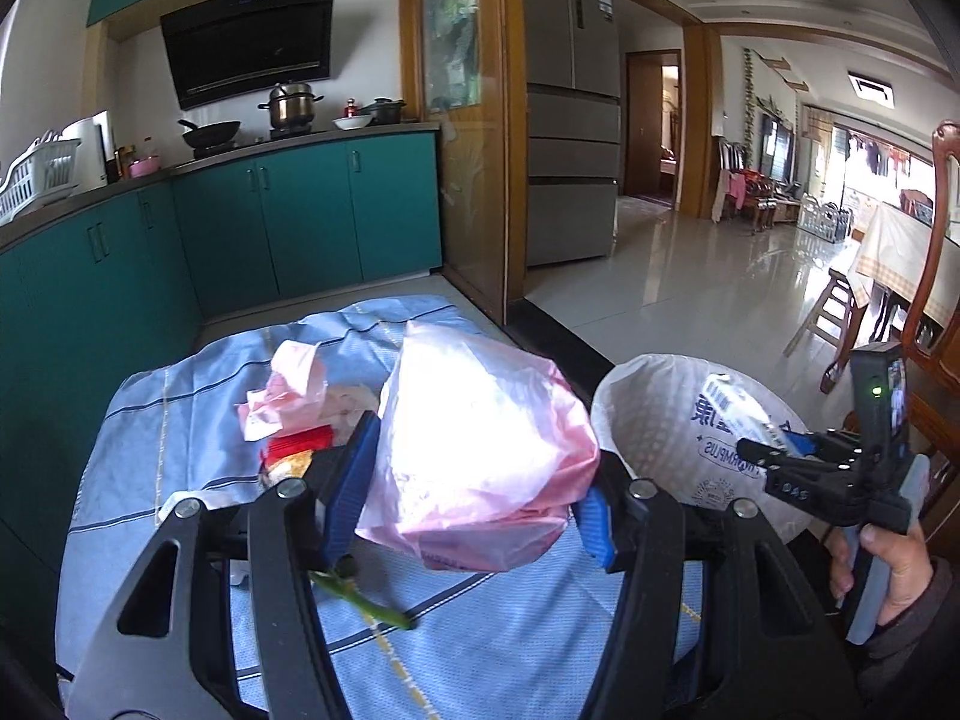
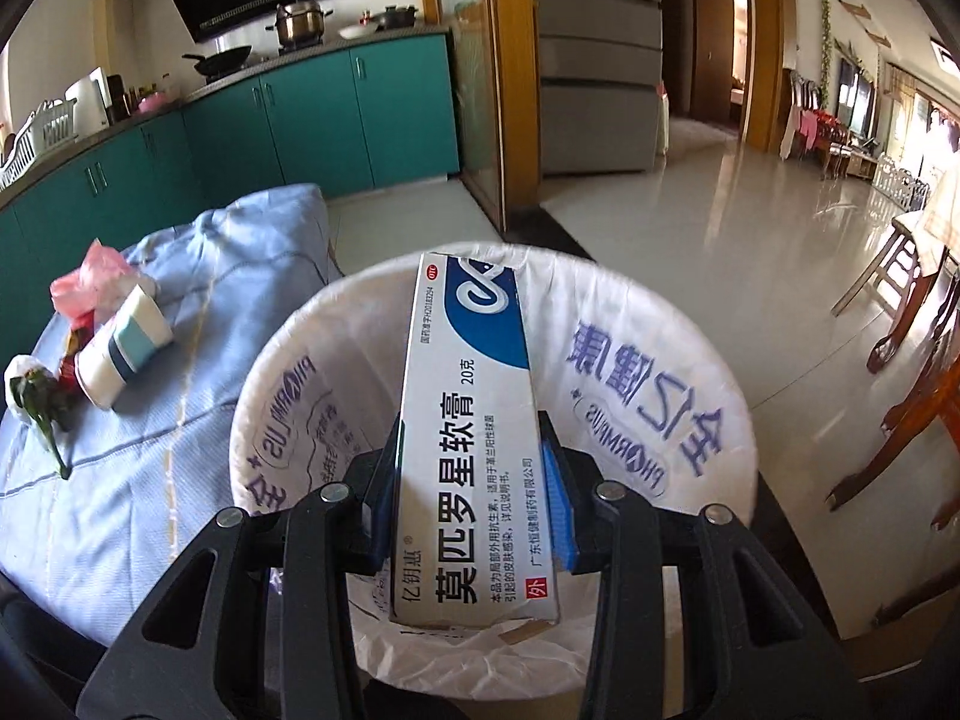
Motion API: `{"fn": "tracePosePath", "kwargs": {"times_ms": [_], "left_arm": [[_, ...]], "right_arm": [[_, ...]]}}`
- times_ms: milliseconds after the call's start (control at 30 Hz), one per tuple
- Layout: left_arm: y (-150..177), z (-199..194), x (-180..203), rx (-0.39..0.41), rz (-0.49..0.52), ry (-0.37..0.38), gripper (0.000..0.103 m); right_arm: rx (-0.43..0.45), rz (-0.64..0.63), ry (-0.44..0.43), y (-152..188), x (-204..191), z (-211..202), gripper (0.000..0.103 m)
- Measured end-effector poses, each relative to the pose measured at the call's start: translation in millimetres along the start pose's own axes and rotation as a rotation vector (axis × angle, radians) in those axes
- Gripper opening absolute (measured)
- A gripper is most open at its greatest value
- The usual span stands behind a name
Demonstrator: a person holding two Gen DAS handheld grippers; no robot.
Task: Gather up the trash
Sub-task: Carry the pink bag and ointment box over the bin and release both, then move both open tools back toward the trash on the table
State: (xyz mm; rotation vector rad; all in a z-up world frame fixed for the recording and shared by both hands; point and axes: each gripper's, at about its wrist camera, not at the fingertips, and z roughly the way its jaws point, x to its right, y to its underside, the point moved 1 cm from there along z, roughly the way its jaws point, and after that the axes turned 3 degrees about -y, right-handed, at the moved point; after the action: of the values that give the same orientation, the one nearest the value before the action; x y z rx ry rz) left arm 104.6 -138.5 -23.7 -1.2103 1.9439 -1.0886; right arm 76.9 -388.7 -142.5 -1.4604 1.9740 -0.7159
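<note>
Kitchen with teal cabinets [image 1: 300, 210] at 10 o'clock, grey fridge [image 1: 573, 120] at 12, glossy tiled floor [image 1: 708, 276] running toward 2 o'clock. Below, a bench under a blue striped cloth [image 1: 150, 420], at 7 to 9 o'clock in the right wrist view. Just beside its right edge, a round trash bin lined with a white printed bag [image 2: 648, 396].

On the cloth: crumpled pink wrappers [image 1: 282, 390], a paper cup [image 2: 123, 354] lying on its side, a green stem [image 1: 366, 600] near 6 o'clock in the left view.

Left tongs [image 1: 474, 504] about half open, blue pads pressed on both sides of a puffy pink plastic bag [image 1: 480, 450], lifted over the cloth.

Right tongs [image 2: 474, 504] narrowed on a white-and-blue ointment box [image 2: 468, 420], held above the bin mouth, pointing to 12 o'clock.
</note>
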Motion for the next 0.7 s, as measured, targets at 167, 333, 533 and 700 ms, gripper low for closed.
{"fn": "tracePosePath", "kwargs": {"times_ms": [167,333,533,700], "left_arm": [[-2,12,16,-0.018,0.019,0.039,0.059],[-16,33,39,-0.023,0.050,0.101,0.060],[-28,69,84,-0.061,0.066,0.233,0.060],[-24,96,133,-0.114,0.075,0.360,0.068]], "right_arm": [[-0.017,0.022,0.010,-4,2,15,0.040],[-0.004,0.023,0.020,-5,11,8,0.047],[0.062,0.038,0.061,-3,31,-25,0.059],[0.115,0.021,0.152,4,43,-64,0.062]]}}
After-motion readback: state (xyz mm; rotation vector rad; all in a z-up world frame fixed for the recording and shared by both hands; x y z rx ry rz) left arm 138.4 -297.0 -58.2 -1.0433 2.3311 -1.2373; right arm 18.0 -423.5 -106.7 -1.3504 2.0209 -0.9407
